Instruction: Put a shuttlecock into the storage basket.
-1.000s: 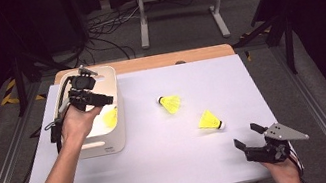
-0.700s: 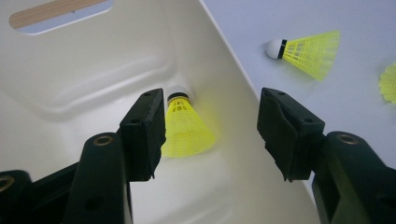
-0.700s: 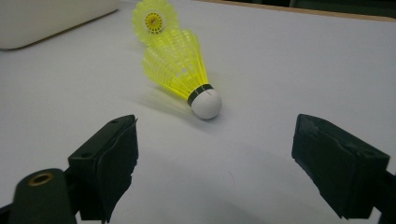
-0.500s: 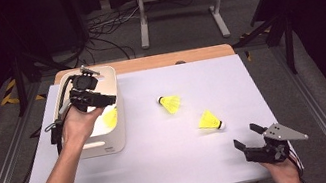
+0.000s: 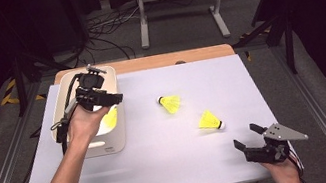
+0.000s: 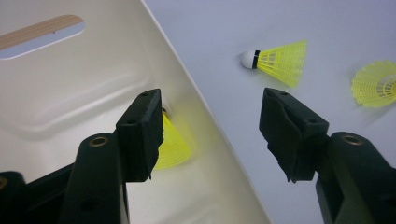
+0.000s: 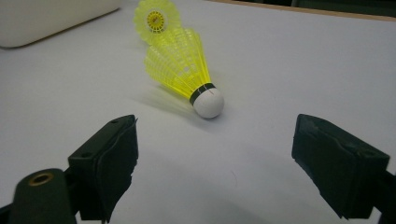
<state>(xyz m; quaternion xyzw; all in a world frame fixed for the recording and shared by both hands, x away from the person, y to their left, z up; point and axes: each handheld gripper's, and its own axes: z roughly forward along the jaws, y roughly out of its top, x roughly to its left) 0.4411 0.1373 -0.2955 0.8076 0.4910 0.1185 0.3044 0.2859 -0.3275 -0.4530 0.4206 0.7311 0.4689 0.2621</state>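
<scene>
Jaws of left gripper (image 5: 110, 99) spread, just opening, empty, above shuttlecock (image 6: 172, 144) in bin (image 5: 109, 144); right gripper (image 5: 250, 138) spread, empty.

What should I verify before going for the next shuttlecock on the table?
1. Left tongs empty: ok, jaws apart with nothing between them, having just opened a little.
2. Dropped shuttlecock inside the white bin: ok, it lies against the bin's wall.
3. Right tongs open: ok, jaws spread wide.
4. Near shuttlecock lined up with the right tongs: ok, white cork end faces them, lying on its side.
5. Far shuttlecock free of the near one: ok in the high view, apart on the table.
6. Shuttlecocks undamaged: cannot tell.
</scene>
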